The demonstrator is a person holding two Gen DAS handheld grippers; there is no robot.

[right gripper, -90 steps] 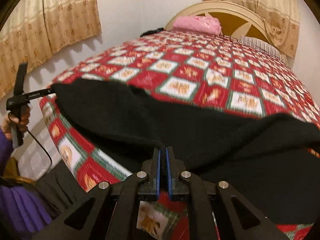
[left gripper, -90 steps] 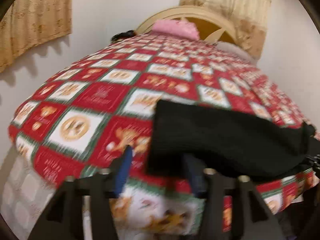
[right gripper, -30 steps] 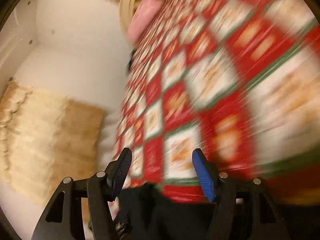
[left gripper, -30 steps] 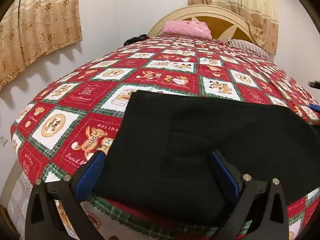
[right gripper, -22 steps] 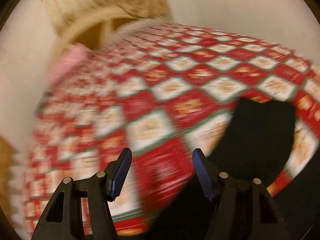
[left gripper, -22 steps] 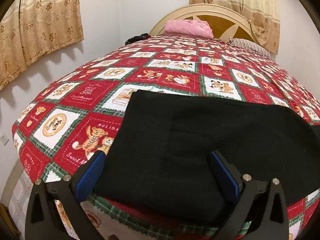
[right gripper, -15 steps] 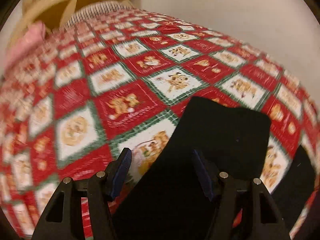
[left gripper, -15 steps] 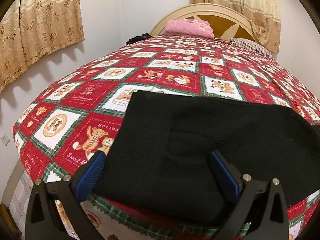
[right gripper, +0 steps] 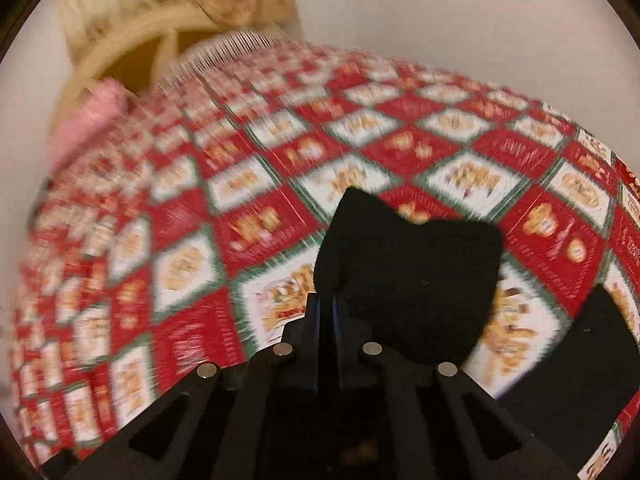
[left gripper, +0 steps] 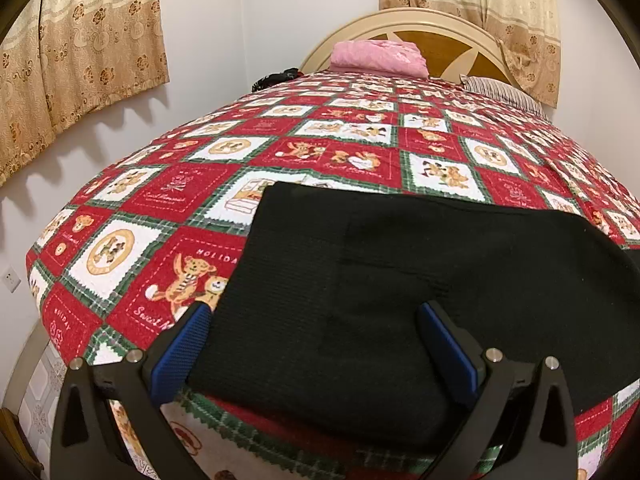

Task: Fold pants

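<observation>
The black pants [left gripper: 400, 280] lie partly folded at the near edge of the Christmas-print bedspread [left gripper: 320, 152]. The left gripper [left gripper: 316, 344] hovers above them, jaws spread wide. The right gripper [right gripper: 325, 312] is clamped on a raised pants end [right gripper: 408, 264].

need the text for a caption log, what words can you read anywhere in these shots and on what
"HOLIDAY": red square of the bedspread, above the bear, its end under the black pants.
"HOLIDAY": red square at the bedspread's left corner, running vertically.
"Sweet H...": script beneath the bear, cut off.
Other squares: script too small to read.
Right wrist view: too blurred.
</observation>
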